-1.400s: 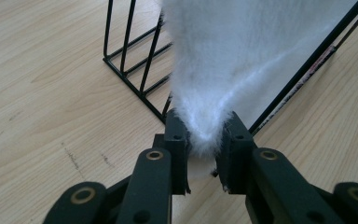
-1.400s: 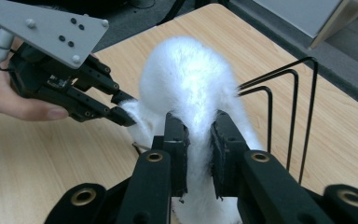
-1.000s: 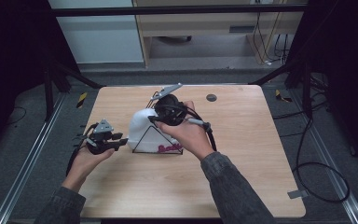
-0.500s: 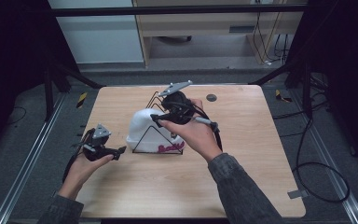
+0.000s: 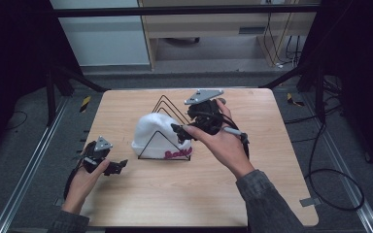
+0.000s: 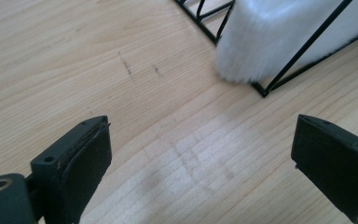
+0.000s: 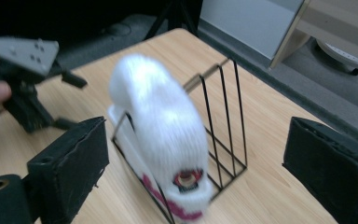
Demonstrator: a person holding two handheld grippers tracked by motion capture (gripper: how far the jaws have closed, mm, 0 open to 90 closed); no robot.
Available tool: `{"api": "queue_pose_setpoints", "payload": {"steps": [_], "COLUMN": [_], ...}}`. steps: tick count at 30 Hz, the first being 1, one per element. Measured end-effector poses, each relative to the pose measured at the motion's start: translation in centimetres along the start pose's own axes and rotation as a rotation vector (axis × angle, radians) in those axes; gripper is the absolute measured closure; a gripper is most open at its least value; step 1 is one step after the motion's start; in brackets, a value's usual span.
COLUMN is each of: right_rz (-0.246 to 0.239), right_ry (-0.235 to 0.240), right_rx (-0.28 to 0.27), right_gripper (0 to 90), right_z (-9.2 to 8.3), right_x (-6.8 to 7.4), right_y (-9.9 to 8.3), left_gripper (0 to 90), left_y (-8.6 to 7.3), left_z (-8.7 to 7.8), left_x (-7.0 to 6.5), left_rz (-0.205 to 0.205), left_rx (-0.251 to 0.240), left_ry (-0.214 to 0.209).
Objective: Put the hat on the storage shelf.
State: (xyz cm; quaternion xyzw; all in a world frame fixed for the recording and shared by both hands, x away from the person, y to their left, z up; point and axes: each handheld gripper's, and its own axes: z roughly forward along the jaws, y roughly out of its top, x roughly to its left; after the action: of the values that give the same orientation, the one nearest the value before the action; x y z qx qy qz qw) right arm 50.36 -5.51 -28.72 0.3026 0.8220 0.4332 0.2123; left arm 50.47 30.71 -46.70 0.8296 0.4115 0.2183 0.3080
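Sitting in the black wire rack [image 5: 167, 127] at the middle of the wooden table [image 5: 272, 194] is a white knit hat [image 5: 150, 130], slotted between the rack's triangular dividers, its folded cuff down at the rack's base with pink lettering across it. From the right gripper view the hat [image 7: 163, 121] stands upright in the rack [image 7: 223, 121], a small round badge showing on the cuff.

Right gripper [image 5: 182, 130] now, held in the person's right hand [image 5: 226, 143]: it hovers just beside the rack's right side, tips pointing at the hat, grey plate on top. Its own view shows the two black jaws spread wide, nothing between them, the hat framed in the gap.

Over to the left gripper [image 5: 119, 166], gripped by the left hand [image 5: 85, 177]: it sits low, well left of the rack, near the table's left edge. Jaws wide apart there too, bare wood between them, and the rack's front corner [image 6: 263, 91] with the hat's fuzzy edge [image 6: 256, 51] lies just ahead of them, not touching.
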Motion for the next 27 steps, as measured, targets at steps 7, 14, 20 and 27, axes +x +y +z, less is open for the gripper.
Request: {"api": "queue_pose_setpoints", "payload": {"steps": [7, 14, 20, 27], "right_rz": [0.002, 0.047, 0.078, 0.140], "right_ry": [-0.033, -0.084, -0.102, -0.134], "right_rx": [0.030, 0.089, 0.101, 0.127], "right_gripper": [9.5, 12.6, 13.0, 13.1], "right_z": [-1.8, -3.4, -4.2, -4.2], "right_x": [-1.2, -3.0, -4.0, -5.1], "right_y": [-3.7, -8.9, -13.0, -17.6], "left_gripper": [8.0, 6.4, 6.2, 6.1], "left_y": [-1.2, -2.1, -2.6, -3.1], "left_z": [0.5, 1.3, 1.7, 2.0], "left_x": [0.4, 0.8, 1.0, 1.3], "left_rz": [0.004, -0.011, -0.038, -0.050], "left_rx": [0.038, 0.052, 0.033, 0.024], "left_ry": [-0.012, -0.011, -0.033, -0.041]}}
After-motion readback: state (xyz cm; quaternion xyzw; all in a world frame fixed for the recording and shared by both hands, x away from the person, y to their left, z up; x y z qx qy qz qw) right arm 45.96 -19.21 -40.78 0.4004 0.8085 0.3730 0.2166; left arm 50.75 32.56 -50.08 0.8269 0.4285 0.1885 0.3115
